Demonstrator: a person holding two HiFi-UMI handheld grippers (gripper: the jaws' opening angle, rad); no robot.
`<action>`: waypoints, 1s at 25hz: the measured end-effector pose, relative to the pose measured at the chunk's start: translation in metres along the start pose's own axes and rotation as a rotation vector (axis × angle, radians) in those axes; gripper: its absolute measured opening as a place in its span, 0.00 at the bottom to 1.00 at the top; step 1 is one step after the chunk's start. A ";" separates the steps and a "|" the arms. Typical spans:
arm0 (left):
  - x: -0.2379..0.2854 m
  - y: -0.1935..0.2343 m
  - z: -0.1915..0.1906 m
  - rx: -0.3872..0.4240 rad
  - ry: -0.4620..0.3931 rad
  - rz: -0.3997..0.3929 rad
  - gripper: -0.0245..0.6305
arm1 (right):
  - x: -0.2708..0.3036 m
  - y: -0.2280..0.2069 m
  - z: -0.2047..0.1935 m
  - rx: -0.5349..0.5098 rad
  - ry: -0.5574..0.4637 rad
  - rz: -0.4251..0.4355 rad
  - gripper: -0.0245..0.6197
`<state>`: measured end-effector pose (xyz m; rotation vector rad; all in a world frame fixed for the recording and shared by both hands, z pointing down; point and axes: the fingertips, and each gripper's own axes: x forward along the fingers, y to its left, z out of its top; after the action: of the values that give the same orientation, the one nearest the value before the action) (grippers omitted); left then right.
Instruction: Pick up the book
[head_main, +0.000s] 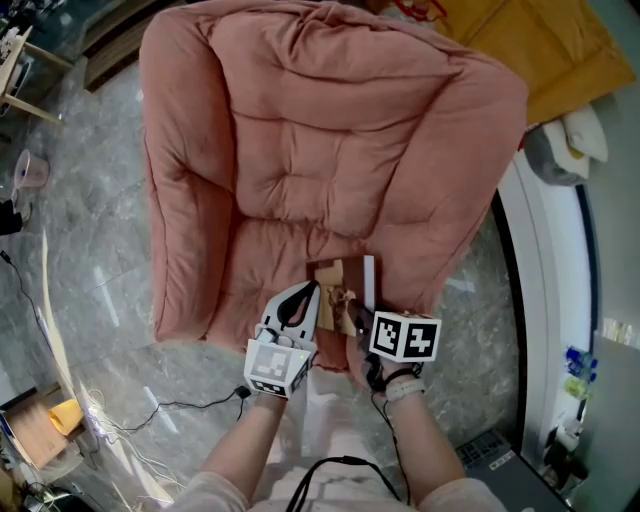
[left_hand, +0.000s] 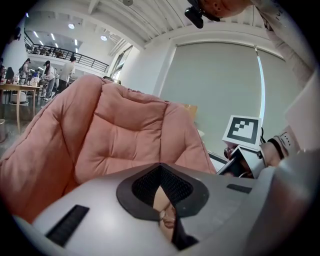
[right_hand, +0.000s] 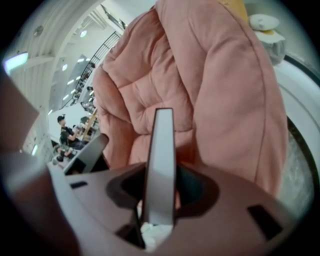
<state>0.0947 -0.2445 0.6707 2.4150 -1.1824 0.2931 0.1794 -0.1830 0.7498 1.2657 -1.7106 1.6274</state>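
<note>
the book's (head_main: 345, 278) lower end is hidden under the right tool (right_hand: 159, 210) and its marker cube (head_main: 405, 337); the right gripper view shows only its thin edge. the pink chair (right_hand: 210, 75) runs off that view's top. people (left_hand: 49, 75) far behind are too small to tell apart.

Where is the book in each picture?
Head view: the book is low centre, on the front of the pink chair.
Left gripper view: not clearly in it.
Right gripper view: the book is centre, edge-on between the jaws.
Shared landmark: the pink chair.
</note>
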 end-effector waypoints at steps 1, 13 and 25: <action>-0.002 0.001 0.001 0.000 -0.001 0.003 0.07 | -0.002 0.001 0.000 0.005 -0.006 0.001 0.29; -0.039 0.006 0.017 0.009 -0.019 0.028 0.07 | -0.025 0.023 0.001 0.069 -0.062 0.044 0.29; -0.075 0.013 0.040 0.036 -0.056 0.054 0.07 | -0.049 0.045 0.012 0.149 -0.126 0.120 0.28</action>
<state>0.0385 -0.2183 0.6115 2.4395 -1.2791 0.2677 0.1678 -0.1857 0.6837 1.3859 -1.7993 1.8073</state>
